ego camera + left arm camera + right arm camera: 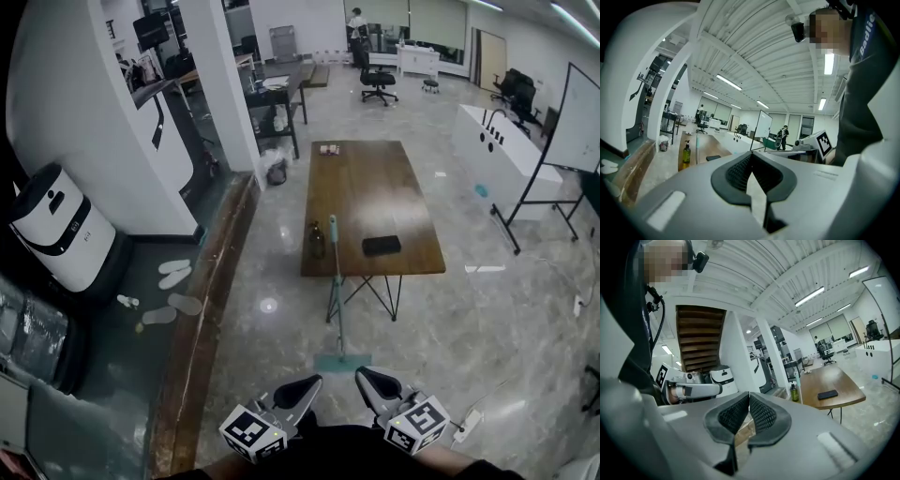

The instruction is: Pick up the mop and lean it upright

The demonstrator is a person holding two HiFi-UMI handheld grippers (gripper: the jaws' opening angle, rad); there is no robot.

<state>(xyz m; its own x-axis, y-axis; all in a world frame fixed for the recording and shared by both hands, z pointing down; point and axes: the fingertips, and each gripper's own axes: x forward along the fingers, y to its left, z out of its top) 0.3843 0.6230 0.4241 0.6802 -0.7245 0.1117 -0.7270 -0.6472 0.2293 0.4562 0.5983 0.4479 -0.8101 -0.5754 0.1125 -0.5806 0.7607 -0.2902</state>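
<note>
The mop stands upright, its pale handle point(335, 281) leaning on the near left edge of the wooden table point(375, 187) and its teal head point(342, 362) flat on the floor. My left gripper point(300, 392) and right gripper point(377, 384) hover low in the head view, just short of the mop head, apart from it. Both are shut with nothing between the pads. In the left gripper view the shut left gripper point(751, 155) points toward the table, with the mop handle point(697, 149) far off. In the right gripper view the shut right gripper point(749, 397) has the left gripper point(691, 390) beside it.
A green bottle point(317, 241) and a black phone point(382, 246) lie on the table near the handle. A white pillar point(225, 84), a white machine point(61, 230) and slippers point(173, 274) stand to the left. A whiteboard point(574, 117) and a white counter point(497, 145) are at right.
</note>
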